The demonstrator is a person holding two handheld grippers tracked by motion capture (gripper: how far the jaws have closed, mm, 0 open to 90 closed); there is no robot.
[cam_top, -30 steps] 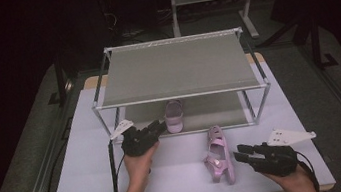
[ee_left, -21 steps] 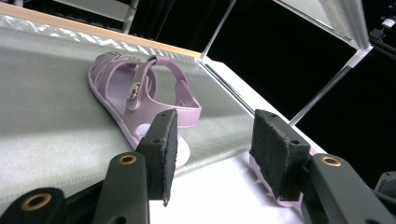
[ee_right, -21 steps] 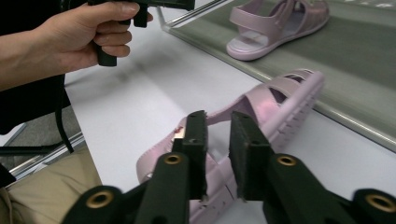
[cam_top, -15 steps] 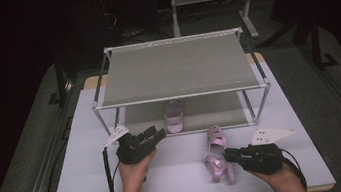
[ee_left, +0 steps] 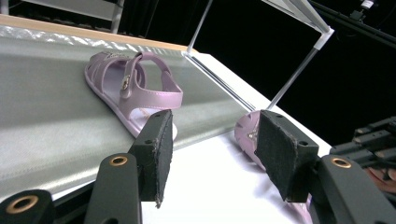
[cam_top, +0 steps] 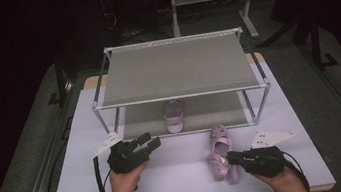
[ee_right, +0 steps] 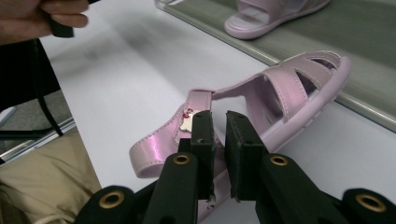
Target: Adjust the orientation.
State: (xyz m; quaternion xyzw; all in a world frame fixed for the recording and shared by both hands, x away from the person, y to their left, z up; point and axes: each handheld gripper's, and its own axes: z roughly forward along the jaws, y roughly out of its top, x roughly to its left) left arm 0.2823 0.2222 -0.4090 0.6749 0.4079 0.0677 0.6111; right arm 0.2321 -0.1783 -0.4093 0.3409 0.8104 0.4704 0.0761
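The right gripper [ee_right: 216,140] has its jaws pinched together on the side strap of a pink sandal [ee_right: 261,102] that lies on the bench [cam_top: 179,175], near the front right, just in front of the shoe rack [cam_top: 177,67]. The grip looks set, yet the sandal is not yet lifted, so this half of the work appears barely begun.

The left gripper [ee_left: 212,149] stands at the left of the bench with its jaws apart and nothing between them; they have just been opening. Beyond its pads, a second pink sandal [ee_left: 135,91] rests on the lower shelf [ee_left: 46,107] of the rack, toe pointing away from the person, so that one looks placed.

Judging by this, one sandal of the pair is stored and the other remains: it has to be raised, carried to the lower shelf and set beside its mate. The upper shelf [cam_top: 175,70] carries nothing.
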